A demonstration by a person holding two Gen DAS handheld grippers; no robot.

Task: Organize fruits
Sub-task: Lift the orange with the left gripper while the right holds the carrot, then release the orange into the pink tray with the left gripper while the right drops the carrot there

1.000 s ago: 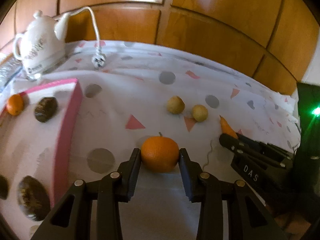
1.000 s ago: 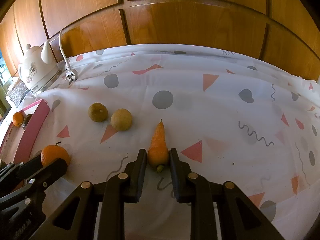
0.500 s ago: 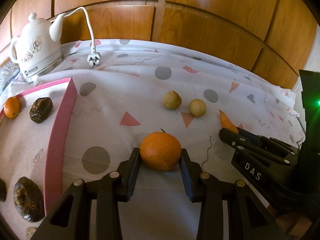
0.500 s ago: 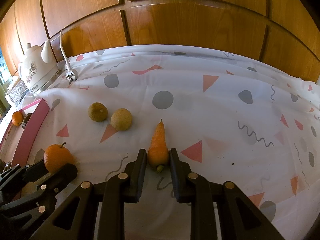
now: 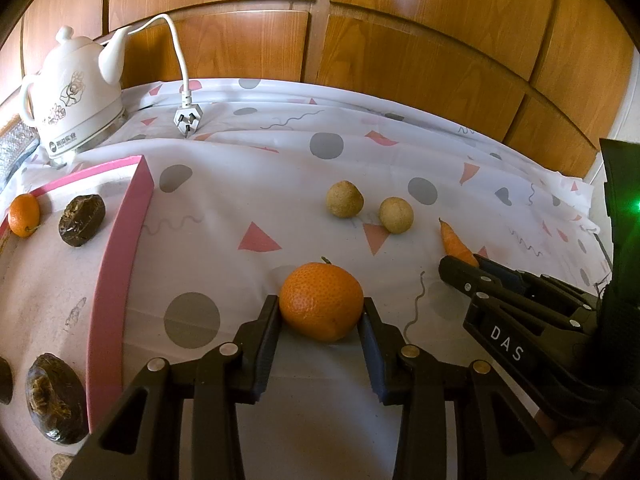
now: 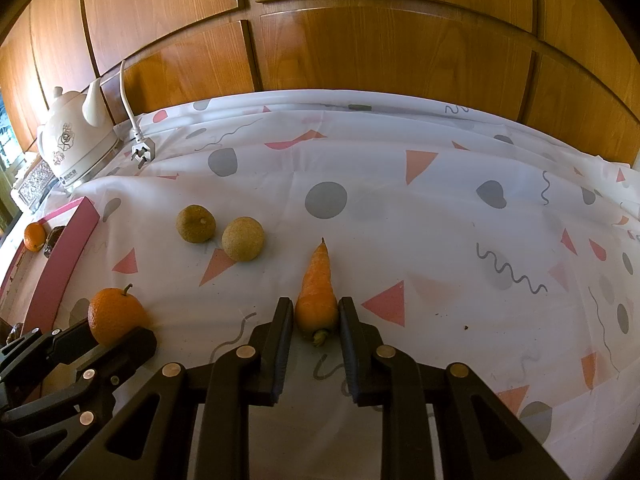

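My left gripper [image 5: 320, 306] is shut on a big orange [image 5: 316, 292], one pad pressing each side of it, just above the patterned cloth. From the right wrist view the same orange [image 6: 114, 314] shows at the left gripper's fingertips [image 6: 132, 340]. My right gripper [image 6: 315, 305] is shut on the thick end of a carrot [image 6: 318, 280], whose tip points away over the cloth. Two tan round fruits [image 6: 196, 224] [image 6: 243, 239] lie loose beyond both grippers. A pink-rimmed tray [image 5: 120, 248] at the left holds a small orange [image 5: 24, 215] and dark fruits [image 5: 82, 220].
A white kettle [image 5: 72, 108] stands at the back left, its cord and plug [image 5: 187, 118] lying on the cloth. Wooden panels [image 6: 360, 40] close off the back. The cloth to the right of the carrot [image 6: 500, 260] bears only its printed shapes.
The left wrist view has shifted a little: tray and kettle sit slightly differently, and the picture is sharper. Both grips are unchanged. The right view is the same.
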